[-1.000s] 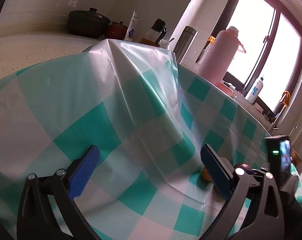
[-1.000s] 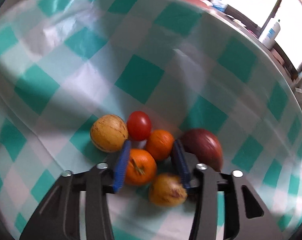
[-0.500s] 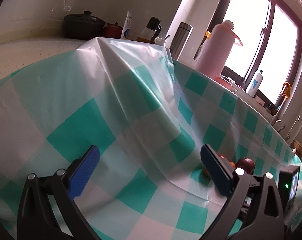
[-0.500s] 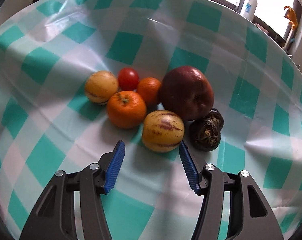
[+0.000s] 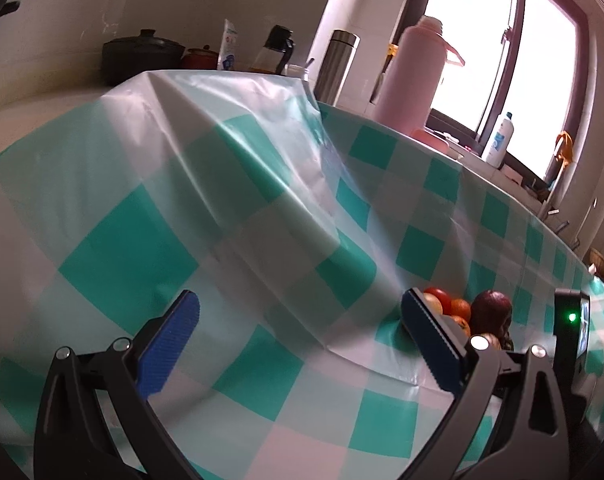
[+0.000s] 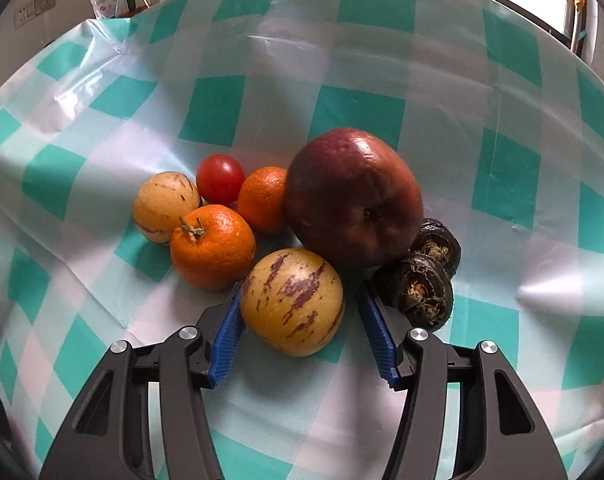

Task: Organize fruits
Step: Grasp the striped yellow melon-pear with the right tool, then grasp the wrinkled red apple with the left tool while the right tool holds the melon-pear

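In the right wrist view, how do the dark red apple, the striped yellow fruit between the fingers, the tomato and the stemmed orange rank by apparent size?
1. Dark red apple, clearly largest.
2. Striped yellow fruit, though its nearness to the camera enlarges it.
3. Stemmed orange.
4. Tomato, smallest and also farthest.

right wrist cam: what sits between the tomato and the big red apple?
A small orange lies between the tomato and the big red apple, pressed against the apple. It shows clearly in the right wrist view.
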A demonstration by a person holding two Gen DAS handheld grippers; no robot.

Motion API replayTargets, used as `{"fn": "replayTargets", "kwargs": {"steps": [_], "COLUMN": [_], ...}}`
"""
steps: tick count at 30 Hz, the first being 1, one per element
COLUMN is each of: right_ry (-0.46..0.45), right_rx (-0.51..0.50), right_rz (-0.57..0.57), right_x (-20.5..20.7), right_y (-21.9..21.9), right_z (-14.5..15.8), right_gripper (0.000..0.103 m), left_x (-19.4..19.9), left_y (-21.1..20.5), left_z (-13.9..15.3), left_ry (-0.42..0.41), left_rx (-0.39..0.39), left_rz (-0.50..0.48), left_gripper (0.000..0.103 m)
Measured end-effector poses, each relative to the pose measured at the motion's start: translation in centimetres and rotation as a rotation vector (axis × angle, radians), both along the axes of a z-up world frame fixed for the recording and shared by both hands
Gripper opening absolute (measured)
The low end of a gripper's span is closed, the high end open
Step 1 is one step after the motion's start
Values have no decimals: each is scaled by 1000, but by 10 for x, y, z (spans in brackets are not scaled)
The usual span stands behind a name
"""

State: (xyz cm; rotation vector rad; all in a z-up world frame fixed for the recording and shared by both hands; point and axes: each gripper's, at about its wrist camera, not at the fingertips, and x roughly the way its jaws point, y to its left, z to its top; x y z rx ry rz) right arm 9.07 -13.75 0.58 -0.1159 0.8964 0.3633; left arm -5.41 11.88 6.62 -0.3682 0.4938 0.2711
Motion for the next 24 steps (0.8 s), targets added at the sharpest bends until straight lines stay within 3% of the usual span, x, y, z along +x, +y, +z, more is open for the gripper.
{"fn": "replayTargets", "kwargs": {"steps": [1, 6, 8, 15, 19, 24], "right_ry": [-3, -18, -14, -24, -30, -27], "right_rx": [0, 38, 103, 184, 330, 465], "right_rz": [7, 10, -4, -96, -179, -195], "right_x": [0, -18, -43, -130, -156, -159], "right_y": [-1, -18, -34, -97, -138, -156], "right_z": [2, 11, 15, 12, 9, 6], "right_gripper": [43, 43, 43, 43, 43, 43], "left_x": [0, 5, 9, 18, 26, 36], "left_y": [-3, -20, -29, -74, -104, -136], "left_z": [0, -2, -5, -15, -26, -31], "left_ry": [-1, 0, 14, 65, 121, 154], "left_rx": [15, 57, 64, 103, 102, 164], "left_rz": [-9, -87, -155, -415, -547, -601], "left_gripper": [101, 101, 101, 101, 101, 101]}}
